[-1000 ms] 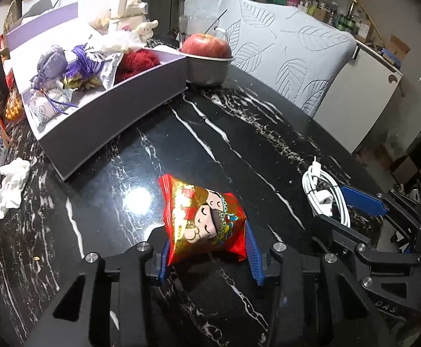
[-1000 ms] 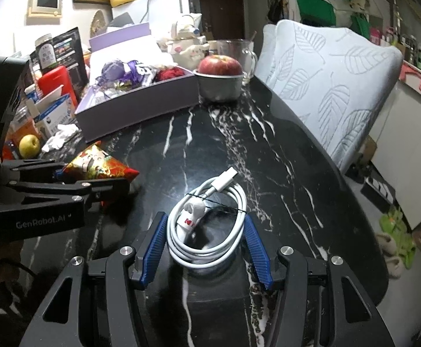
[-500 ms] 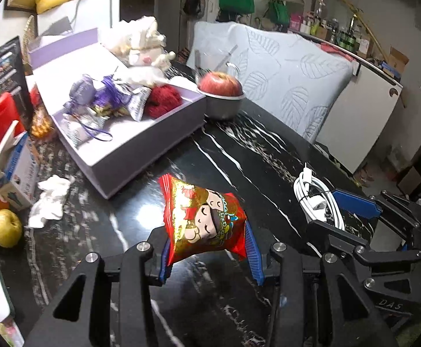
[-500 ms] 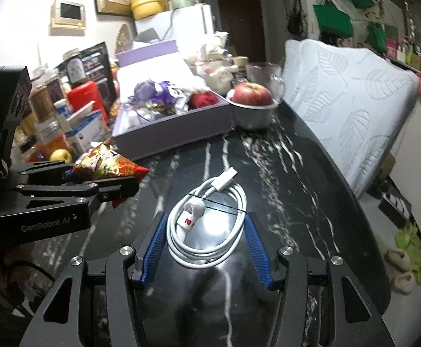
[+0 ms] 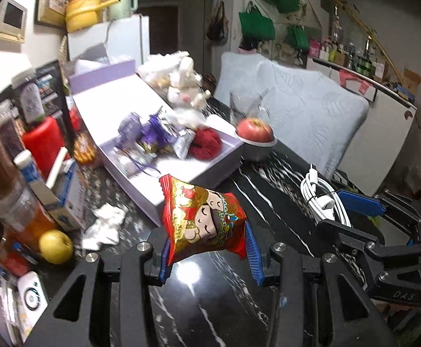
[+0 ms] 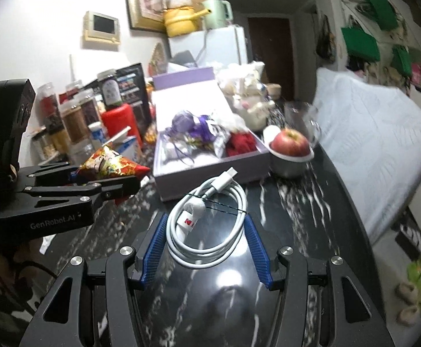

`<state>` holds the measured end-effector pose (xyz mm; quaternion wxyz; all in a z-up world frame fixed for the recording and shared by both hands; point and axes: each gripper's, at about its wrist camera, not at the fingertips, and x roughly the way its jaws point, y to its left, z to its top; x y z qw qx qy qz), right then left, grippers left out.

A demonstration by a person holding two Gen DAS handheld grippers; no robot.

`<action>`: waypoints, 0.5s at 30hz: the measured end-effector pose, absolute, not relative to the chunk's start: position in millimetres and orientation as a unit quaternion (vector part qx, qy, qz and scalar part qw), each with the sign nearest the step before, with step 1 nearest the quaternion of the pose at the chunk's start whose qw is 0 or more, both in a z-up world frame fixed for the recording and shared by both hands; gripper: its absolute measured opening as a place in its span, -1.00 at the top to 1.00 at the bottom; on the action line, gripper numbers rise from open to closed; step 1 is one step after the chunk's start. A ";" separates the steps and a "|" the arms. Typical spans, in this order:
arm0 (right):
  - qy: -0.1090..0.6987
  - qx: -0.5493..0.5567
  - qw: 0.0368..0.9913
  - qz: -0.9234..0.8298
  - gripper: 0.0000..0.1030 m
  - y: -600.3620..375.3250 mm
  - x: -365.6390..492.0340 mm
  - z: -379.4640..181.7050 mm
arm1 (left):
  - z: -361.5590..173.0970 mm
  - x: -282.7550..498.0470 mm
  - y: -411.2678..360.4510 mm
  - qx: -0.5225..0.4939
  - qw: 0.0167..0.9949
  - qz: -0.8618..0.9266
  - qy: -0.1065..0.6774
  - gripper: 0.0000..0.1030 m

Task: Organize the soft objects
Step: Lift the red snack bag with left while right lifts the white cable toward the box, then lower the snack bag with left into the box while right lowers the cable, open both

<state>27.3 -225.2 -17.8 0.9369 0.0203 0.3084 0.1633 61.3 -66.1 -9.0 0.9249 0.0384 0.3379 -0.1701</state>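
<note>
My left gripper [image 5: 209, 253] is shut on a red and gold snack packet [image 5: 203, 218] with a cartoon face, held clear above the black marble table [image 5: 233, 297]. In the right wrist view the same packet [image 6: 109, 163] shows at the left between the left gripper's fingers. My right gripper [image 6: 206, 248] is shut on a coiled white charging cable [image 6: 207, 225], also lifted off the table. The cable [image 5: 323, 199] appears at the right of the left wrist view. Ahead lies an open lilac box [image 5: 210, 167] holding purple pouches, a silver packet and a red fluffy thing [image 5: 206, 143].
A red apple in a metal bowl [image 6: 291, 147] and a glass mug [image 5: 245, 107] stand right of the box. Jars, a red canister [image 6: 120, 124], cartons, a yellow apple [image 5: 55, 245] and crumpled tissue [image 5: 105, 227] crowd the left side. A quilted cushion [image 6: 378, 150] borders the table's right edge.
Both grippers have risen from the table with the snack packet and the cable still gripped. More of the room and the box's inside has come into view.
</note>
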 end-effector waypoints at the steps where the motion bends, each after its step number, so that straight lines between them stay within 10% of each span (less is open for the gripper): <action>1: 0.302 0.016 0.939 0.166 -0.05 -222.9 30.3 -13.1 | -4.8 62.7 -63.7 0.039 0.927 -0.166 0.333 0.20; 15: 0.249 -0.004 0.945 0.212 -0.05 -204.0 75.7 40.5 | 51.7 98.4 -43.4 0.042 0.952 -0.148 0.264 0.19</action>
